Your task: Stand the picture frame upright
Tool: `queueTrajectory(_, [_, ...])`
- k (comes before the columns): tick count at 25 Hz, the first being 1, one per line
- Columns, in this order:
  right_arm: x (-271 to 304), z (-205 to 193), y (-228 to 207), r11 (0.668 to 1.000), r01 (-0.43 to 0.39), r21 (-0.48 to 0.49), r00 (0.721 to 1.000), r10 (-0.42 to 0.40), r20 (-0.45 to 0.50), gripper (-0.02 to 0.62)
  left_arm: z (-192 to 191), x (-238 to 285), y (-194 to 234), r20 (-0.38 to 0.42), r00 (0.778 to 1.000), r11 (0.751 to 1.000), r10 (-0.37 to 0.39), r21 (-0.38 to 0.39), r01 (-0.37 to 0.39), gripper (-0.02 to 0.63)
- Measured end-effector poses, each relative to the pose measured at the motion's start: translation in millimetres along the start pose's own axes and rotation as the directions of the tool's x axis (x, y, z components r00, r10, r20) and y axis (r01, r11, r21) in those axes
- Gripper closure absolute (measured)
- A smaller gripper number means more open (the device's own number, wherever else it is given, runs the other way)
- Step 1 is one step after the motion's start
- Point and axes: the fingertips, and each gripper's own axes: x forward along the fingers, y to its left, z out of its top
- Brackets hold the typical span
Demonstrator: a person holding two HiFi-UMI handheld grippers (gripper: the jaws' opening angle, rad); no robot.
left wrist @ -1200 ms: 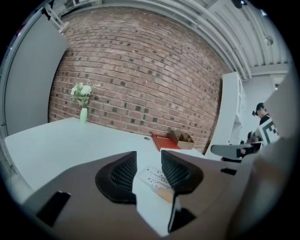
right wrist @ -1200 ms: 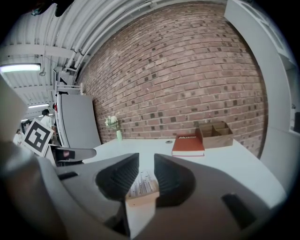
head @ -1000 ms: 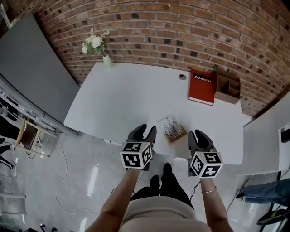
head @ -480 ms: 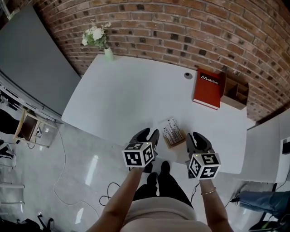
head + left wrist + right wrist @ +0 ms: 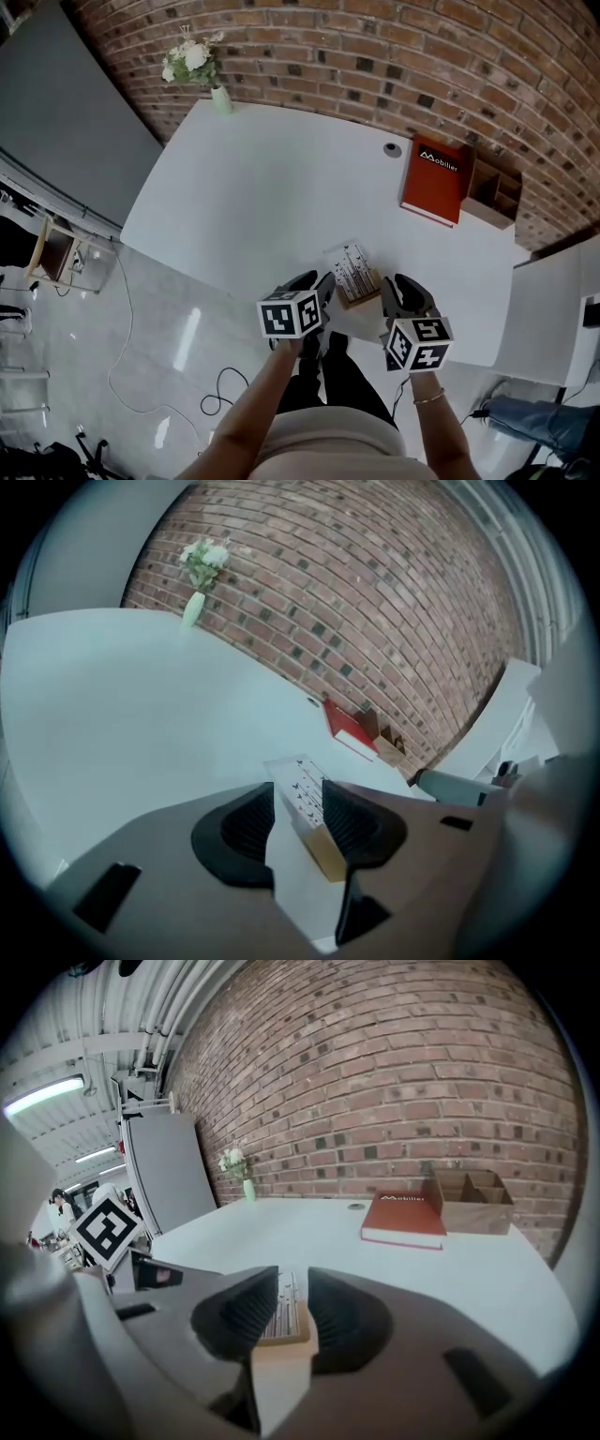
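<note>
1. Head view: the picture frame (image 5: pixel 353 272) lies flat on the white table (image 5: pixel 253 197), right by the near edge; well beyond the frame sits a red book (image 5: pixel 433 180) with a wooden organiser (image 5: pixel 489 192) just beside it, both by the brick wall (image 5: pixel 375 47); a small round grommet (image 5: pixel 392 149) is beyond the frame too, and a flower vase (image 5: pixel 217 97) stands far off to the frame's left; bare tabletop lies between the frame and all of these. The left gripper (image 5: pixel 312 284) sits just off the frame's left side and the right gripper (image 5: pixel 405 286) just off its right; both forearms reach forward, marker cubes facing up. The print on the frame is too small to read.
2. Left gripper view: the jaws stand well apart, gripping nothing; the frame shows in the gap, face up, wooden edge nearest. One jaw covers part of the frame, and it is hard to tell whether that pad touches it.
3. Right gripper view: the jaws are parted by a narrower gap, clamping nothing; the frame's wooden end shows just ahead through it, the rest hidden behind the jaws. Book and organiser stand well beyond the frame.
</note>
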Motion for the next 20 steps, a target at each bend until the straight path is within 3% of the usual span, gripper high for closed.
queueTrajectory(11, [5, -6, -9, 1.0, -0.006, 0.009, 1.0, 0.006, -0.027, 0.512, -23, 21, -2, -0.111, 0.993, 0.994, -0.028, -0.11, 0.016, 0.466])
queueTrajectory(20, [6, -9, -11, 1.0, -0.002, 0.021, 0.999, 0.002, -0.035, 0.512, -32, 28, -6, -0.15, 0.984, 0.976, -0.091, -0.212, 0.058, 0.466])
